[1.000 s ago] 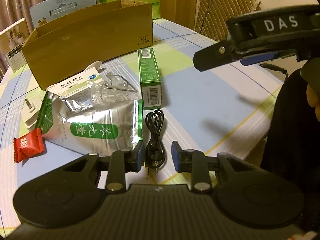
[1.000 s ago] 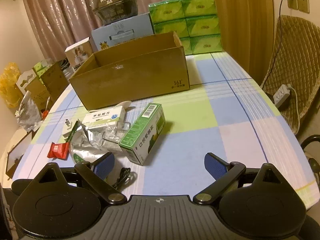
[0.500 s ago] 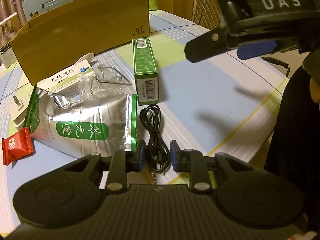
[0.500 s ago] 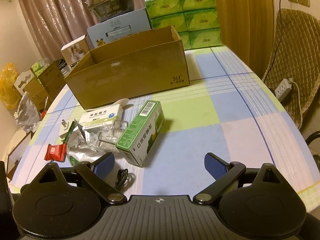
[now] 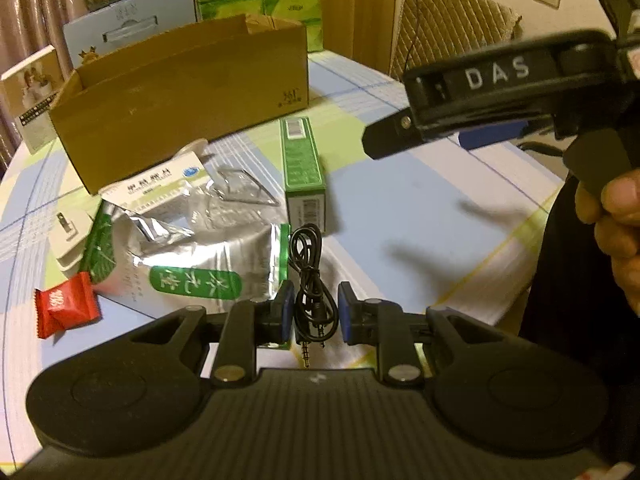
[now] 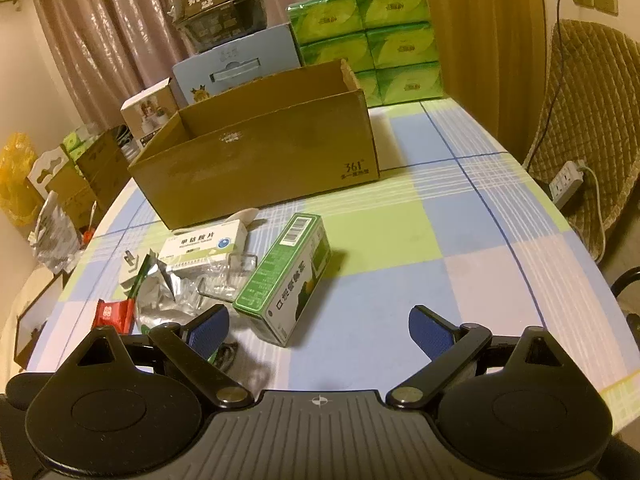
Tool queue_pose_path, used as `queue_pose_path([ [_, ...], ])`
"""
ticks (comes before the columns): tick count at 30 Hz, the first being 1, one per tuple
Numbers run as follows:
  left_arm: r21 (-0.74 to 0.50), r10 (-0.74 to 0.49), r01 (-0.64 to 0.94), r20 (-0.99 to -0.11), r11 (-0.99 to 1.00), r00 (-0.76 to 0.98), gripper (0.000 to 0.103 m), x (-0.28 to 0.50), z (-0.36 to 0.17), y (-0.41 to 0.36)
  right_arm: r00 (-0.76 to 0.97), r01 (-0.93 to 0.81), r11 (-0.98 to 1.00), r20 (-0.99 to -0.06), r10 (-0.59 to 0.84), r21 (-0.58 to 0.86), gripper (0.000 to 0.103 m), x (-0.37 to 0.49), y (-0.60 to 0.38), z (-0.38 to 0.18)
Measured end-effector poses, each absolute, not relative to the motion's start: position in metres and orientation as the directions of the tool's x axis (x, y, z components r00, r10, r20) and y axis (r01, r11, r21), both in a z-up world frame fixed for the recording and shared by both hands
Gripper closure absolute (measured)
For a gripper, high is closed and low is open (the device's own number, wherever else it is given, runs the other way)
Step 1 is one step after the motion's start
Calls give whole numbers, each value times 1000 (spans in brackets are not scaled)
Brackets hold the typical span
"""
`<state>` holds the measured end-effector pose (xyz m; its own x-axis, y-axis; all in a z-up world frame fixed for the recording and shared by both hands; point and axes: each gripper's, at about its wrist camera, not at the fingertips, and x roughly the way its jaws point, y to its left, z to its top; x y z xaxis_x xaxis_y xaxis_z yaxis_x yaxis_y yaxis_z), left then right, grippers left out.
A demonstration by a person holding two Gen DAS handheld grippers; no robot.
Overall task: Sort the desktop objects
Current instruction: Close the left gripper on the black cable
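A coiled black audio cable (image 5: 313,280) lies on the checked tablecloth. My left gripper (image 5: 316,312) has its blue pads on either side of the cable's near end, narrowly apart and not pressing it. A green carton (image 5: 302,168) lies just beyond the cable, also in the right wrist view (image 6: 286,280). A silver tea pouch (image 5: 192,260), a white medicine box (image 5: 160,184) and a red candy (image 5: 64,308) lie to the left. My right gripper (image 6: 318,330) is open and empty, above the table near the carton; it hangs at the upper right of the left wrist view (image 5: 480,96).
An open cardboard box (image 6: 256,152) stands behind the objects. A white plug adapter (image 5: 66,228) and clear plastic packaging (image 5: 240,188) lie among them. Green tissue packs (image 6: 372,40) and other boxes stand at the table's far end. A padded chair (image 6: 592,120) is right of the table.
My left gripper has drawn back and risen a little, its jaws still around the cable's end. The right gripper has lifted slightly.
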<state>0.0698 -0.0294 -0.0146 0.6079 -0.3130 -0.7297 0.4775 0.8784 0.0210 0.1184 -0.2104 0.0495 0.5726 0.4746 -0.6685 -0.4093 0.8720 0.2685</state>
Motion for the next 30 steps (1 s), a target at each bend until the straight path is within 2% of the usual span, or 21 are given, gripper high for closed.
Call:
queue_pose_path([
  [7, 13, -331, 479, -706, 878, 626, 85, 64, 2, -21, 565, -411, 871, -673, 476, 271, 9, 124, -205, 49],
  [18, -4, -309, 481, -770, 877, 557, 83, 79, -41, -39, 556, -411, 870, -682, 476, 272, 9, 129, -203, 44],
  [28, -16, -312, 465, -762, 885, 568, 83, 92, -47, -44, 557, -399, 873, -683, 473, 279, 9, 133, -203, 41],
  [29, -14, -312, 467, -761, 884, 568, 85, 92, -47, -44, 557, -399, 874, -684, 472, 279, 9, 134, -203, 40],
  [30, -16, -315, 469, -762, 883, 566, 91, 93, -47, -44, 556, -400, 874, -684, 472, 278, 9, 134, -203, 40],
])
